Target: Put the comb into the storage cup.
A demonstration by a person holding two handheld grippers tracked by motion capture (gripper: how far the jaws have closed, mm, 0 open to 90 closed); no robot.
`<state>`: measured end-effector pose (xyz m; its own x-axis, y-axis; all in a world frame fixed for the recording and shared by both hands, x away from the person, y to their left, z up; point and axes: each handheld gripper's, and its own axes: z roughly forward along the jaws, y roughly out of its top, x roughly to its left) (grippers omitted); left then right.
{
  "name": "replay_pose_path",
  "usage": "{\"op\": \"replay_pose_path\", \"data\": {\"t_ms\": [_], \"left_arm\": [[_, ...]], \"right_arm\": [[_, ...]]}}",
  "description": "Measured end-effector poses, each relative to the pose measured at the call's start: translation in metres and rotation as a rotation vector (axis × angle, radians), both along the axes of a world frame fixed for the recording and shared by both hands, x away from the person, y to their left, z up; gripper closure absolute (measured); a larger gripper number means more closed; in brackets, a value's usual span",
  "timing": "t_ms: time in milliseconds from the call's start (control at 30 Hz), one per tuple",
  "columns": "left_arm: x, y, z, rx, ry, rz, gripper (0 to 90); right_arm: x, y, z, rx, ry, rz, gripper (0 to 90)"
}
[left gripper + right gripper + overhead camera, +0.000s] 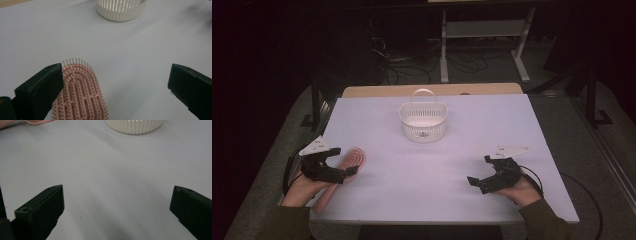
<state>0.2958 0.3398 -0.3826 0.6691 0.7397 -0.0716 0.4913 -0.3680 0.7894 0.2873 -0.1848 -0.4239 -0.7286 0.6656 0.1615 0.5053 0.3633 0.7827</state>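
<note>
The pink hairbrush (81,93) lies bristles-up at the desk's (437,170) near left. The left gripper (115,87), fingers spread, should shift left to straddle it squarely before closing. Right gripper (117,207) is spread, idle.

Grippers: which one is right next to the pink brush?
The left gripper. Its open jaws sit at the brush, while the right gripper is over bare table, far from it.

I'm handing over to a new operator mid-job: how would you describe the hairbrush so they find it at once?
Start at the white table, with the white basket toward its far edge. At the near left corner, beside the left hand-held gripper, lies the hairbrush. It is the only pink thing there, oval-headed, bristles up.
</note>
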Motion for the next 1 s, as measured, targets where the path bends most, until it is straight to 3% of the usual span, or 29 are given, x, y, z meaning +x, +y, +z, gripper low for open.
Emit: {"op": "replay_pose_path", "data": {"t_ms": [433, 1000], "left_arm": [[-0.007, 0.02, -0.003, -0.002, 0.002, 0.045, 0.2], [-0.013, 0.032, -0.016, 0.055, 0.074, 0.078, 0.2]], "right_arm": [[0.0, 0.0, 0.0, -0.003, 0.0, -0.002, 0.0], [0.0, 0.0, 0.0, -0.005, 0.001, -0.002, 0.0]]}}
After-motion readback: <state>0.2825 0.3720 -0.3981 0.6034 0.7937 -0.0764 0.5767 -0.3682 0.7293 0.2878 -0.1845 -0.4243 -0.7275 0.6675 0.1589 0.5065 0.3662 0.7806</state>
